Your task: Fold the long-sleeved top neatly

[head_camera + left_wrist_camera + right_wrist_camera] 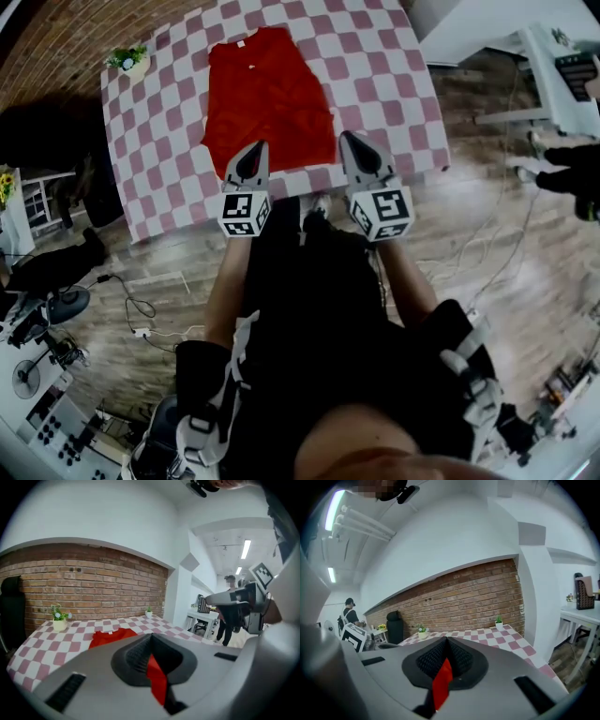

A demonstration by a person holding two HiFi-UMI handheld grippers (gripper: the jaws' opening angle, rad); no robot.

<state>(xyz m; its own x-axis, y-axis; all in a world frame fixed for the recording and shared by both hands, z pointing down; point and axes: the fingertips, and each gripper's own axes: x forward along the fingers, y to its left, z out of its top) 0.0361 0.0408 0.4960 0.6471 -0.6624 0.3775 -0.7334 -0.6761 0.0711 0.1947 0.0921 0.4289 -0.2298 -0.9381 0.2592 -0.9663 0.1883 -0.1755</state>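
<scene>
Jaws on both grippers are closed tight, each with a strip of red cloth pinched between the pads. The left gripper has the near-left corner of the top and the right gripper has the near-right corner. Each gripper view shows the red cloth running down out of the closed jaws, so neither is empty.

The top lies on the checked tabletop, ahead of both pairs of jaws. Its long axis runs straight away from them — hem at the jaws, collar at the far end. The sleeves look already turned in, leaving a narrow body shape, though the head view is too small to be sure. From the left gripper view the rest of the top sits flat beyond and a little left of the jaws.

Neither hand is nearer; the two grips stand level with each other across the hem. The next move, as I judge it, is to carry the hem forward toward the collar. That turns on both jaws travelling along the same line — if one side leads, the fold will lie skewed.
</scene>
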